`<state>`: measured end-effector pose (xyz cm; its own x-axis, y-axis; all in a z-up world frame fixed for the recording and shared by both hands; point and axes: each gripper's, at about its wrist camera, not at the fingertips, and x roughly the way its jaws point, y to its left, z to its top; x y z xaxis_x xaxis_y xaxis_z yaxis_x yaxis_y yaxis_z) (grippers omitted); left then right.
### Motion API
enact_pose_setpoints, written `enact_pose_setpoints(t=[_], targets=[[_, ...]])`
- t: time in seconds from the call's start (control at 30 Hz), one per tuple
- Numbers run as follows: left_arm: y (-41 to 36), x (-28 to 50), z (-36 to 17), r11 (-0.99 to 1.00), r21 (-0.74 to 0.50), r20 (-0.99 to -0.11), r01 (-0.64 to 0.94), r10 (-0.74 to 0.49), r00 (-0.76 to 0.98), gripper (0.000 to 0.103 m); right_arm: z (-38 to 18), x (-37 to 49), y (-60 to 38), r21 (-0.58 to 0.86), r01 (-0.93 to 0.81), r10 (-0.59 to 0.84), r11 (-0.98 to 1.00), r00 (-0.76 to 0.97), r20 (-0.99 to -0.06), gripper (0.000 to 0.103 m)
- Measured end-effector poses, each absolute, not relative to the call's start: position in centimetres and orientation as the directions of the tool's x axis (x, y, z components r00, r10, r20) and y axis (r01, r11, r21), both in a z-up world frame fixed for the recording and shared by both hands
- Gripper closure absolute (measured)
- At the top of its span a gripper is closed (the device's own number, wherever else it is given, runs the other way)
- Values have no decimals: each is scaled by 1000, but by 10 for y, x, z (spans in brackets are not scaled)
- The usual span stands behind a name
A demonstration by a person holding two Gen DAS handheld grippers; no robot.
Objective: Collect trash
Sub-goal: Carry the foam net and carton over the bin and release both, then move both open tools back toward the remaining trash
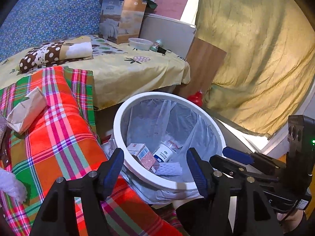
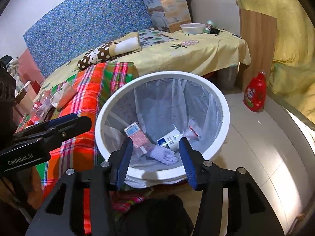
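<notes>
Left gripper (image 1: 155, 169), right gripper (image 2: 155, 157): jaws apart, apparently empty, tilted downward, side by side.

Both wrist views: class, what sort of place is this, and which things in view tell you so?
Most likely a bedroom in a home. A bed with a yellow printed sheet, a folded plaid blanket and a polka-dot pillow fill the background, and a white lined trash bin stands on the tiled floor beside it.
</notes>
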<state>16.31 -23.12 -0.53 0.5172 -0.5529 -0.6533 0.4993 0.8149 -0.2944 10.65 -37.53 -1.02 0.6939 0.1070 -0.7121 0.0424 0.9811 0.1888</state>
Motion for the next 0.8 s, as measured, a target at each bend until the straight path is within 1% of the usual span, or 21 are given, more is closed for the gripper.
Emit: enact_pose_setpoints(t=[0.27, 0.47, 0.8], targets=[[-200, 143, 5, 830, -326, -631, 452, -547, 550, 38, 2, 99, -356, 204, -45, 173, 978, 722, -669, 52], [-168, 128, 11, 871, -311, -626, 380, -489, 608, 38, 9, 97, -338, 209, -116, 226, 971, 733, -641, 52], [-112, 107, 14, 917, -307, -620, 254, -395, 677, 38, 13, 101, -298, 197, -234, 306, 952, 717, -626, 52]])
